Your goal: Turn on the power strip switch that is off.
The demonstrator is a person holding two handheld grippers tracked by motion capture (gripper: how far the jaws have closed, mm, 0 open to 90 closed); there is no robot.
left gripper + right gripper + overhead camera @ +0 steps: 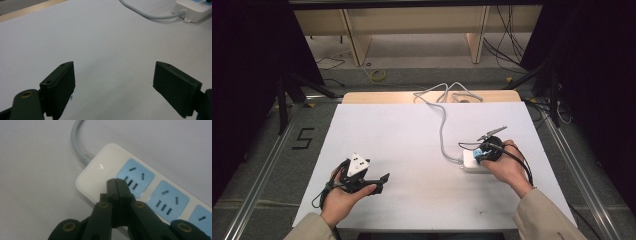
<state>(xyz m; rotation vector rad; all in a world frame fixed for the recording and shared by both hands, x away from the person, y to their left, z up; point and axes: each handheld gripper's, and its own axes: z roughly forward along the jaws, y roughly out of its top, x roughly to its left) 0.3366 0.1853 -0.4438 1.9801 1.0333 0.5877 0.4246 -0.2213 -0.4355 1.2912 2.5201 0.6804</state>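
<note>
A white power strip (93,176) with blue socket faces (167,197) lies on the white table at the right, its grey cable (76,142) running off toward the far edge. My right gripper (116,182) is shut with nothing between its jaws, and its tips rest at the strip's cable end beside the first socket. From above, the right gripper (480,155) sits over the strip (469,162). My left gripper (383,183) is held open at the near left, far from the strip. Ahead of its spread jaws (113,75) is bare table, with the strip (192,7) far off.
The grey cable (443,130) snakes over the white tabletop (402,135) to the wooden far edge (377,96). Beyond the table are floor cables and wooden furniture legs. Metal rails run along both sides of the table.
</note>
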